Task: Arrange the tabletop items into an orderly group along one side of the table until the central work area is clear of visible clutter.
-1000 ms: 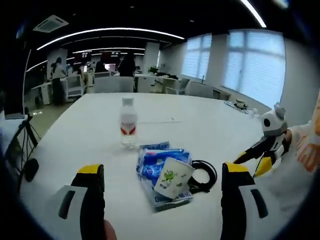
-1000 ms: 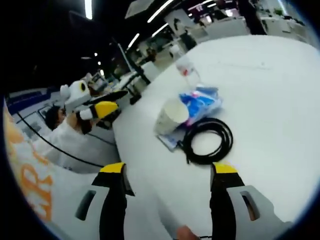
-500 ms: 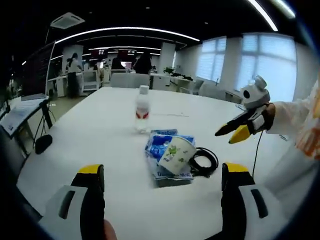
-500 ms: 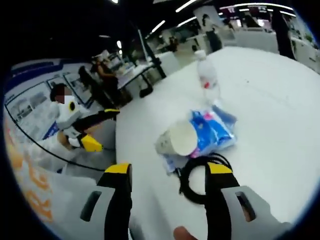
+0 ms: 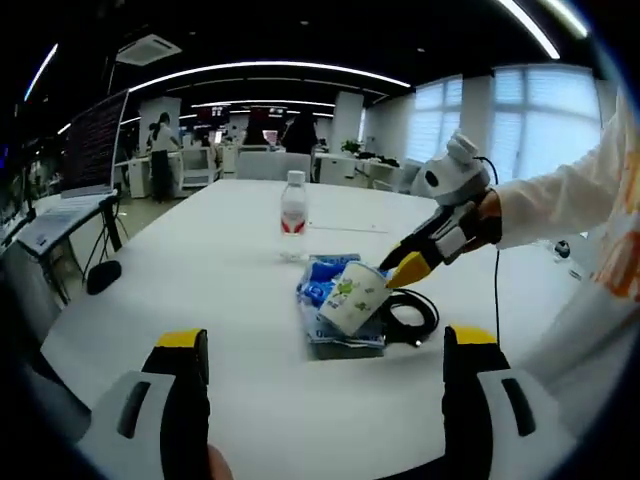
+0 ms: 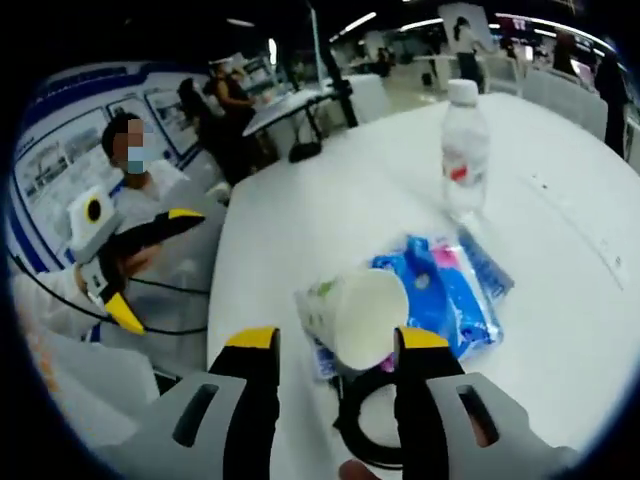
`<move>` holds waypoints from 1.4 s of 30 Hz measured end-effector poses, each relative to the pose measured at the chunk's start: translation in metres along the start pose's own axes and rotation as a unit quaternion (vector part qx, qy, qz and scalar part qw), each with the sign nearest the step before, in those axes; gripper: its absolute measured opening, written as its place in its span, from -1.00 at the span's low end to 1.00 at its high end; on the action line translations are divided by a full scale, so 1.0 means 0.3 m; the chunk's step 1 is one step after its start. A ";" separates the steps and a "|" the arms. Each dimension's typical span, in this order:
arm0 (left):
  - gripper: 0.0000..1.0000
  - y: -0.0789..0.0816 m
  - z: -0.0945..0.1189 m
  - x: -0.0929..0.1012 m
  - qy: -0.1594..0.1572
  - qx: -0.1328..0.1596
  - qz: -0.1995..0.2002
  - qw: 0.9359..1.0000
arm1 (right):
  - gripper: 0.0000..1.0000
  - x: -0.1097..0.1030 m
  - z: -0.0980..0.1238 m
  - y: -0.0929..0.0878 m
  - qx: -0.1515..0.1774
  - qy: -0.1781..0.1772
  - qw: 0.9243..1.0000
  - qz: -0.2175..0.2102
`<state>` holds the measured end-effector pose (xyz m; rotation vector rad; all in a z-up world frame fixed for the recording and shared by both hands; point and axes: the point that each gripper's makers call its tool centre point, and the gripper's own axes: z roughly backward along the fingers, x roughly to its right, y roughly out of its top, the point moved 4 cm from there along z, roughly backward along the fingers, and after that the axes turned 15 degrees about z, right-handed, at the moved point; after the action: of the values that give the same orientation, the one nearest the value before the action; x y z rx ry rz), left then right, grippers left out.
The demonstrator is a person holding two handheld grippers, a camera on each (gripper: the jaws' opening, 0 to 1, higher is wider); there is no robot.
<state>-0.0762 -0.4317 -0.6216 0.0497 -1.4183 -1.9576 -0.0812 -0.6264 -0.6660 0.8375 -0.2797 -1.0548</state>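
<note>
Open-plan office behind, white table (image 5: 180, 290) up front, and the right gripper (image 5: 412, 262) has closed in on the paper cup (image 5: 350, 297), which lies tipped on a blue packet (image 6: 450, 290) beside the coiled black cable (image 5: 410, 315). Its fingers (image 6: 422, 345) are spread around the cup, not pinching yet. Beyond the cup stands the water bottle (image 5: 293, 215). Left gripper (image 5: 322, 405) hangs back, fingers spread. Looks like a grab is coming.

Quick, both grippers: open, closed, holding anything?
Left gripper: open, empty.
Right gripper: open, jaws either side of the cup, not gripping.
</note>
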 end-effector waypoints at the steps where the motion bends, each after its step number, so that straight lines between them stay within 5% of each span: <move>1: 1.00 -0.003 0.004 -0.002 -0.001 0.003 0.004 1.000 | -0.14 -0.005 -0.010 -0.005 -0.002 0.006 1.000 -0.009; 4: 1.00 -0.035 0.010 0.011 -0.020 -0.006 0.025 0.999 | -0.21 -0.009 -0.031 -0.014 -0.004 0.007 1.000 -0.015; 7: 1.00 -0.037 0.022 0.026 -0.026 0.006 0.002 1.000 | -0.40 -0.016 -0.040 -0.024 -0.012 0.012 1.000 -0.015; 10: 1.00 0.011 0.022 0.030 -0.015 0.057 -0.031 0.998 | -0.92 -0.019 -0.039 -0.036 -0.019 0.022 0.999 -0.020; 15: 1.00 0.043 0.025 -0.027 0.034 0.080 -0.010 0.996 | -1.00 -0.016 -0.021 0.000 0.018 0.026 0.999 -0.044; 20: 1.00 0.071 0.050 -0.064 0.062 0.110 0.000 0.992 | -1.00 0.001 0.031 0.046 0.039 0.030 0.999 -0.018; 23: 1.00 0.055 0.034 -0.036 0.054 0.096 -0.029 0.994 | -1.00 0.028 0.076 0.082 0.047 0.027 0.998 0.009; 26: 1.00 -0.002 0.002 0.014 0.027 0.042 -0.046 0.998 | -1.00 0.058 0.121 0.105 0.050 0.025 0.998 0.032; 29: 1.00 -0.033 -0.021 0.049 -0.005 0.029 -0.109 0.994 | -1.00 0.146 0.191 0.125 0.024 0.011 0.997 0.073; 32: 1.00 -0.040 -0.025 0.048 -0.008 0.023 -0.098 0.995 | -1.00 0.243 0.268 0.167 0.007 -0.009 0.995 0.094; 38: 0.94 -0.039 -0.023 -0.013 0.016 0.027 -0.074 0.997 | -1.00 0.405 0.397 0.256 -0.033 -0.045 0.973 0.223; 42: 0.83 -0.070 -0.027 -0.004 0.015 0.002 -0.081 0.997 | -1.00 0.473 0.447 0.288 -0.038 -0.053 0.976 0.207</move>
<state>-0.0827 -0.4345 -0.6429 0.2012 -1.4363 -2.0765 -0.0321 -0.7908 -0.5390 0.6195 -0.4776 -0.7147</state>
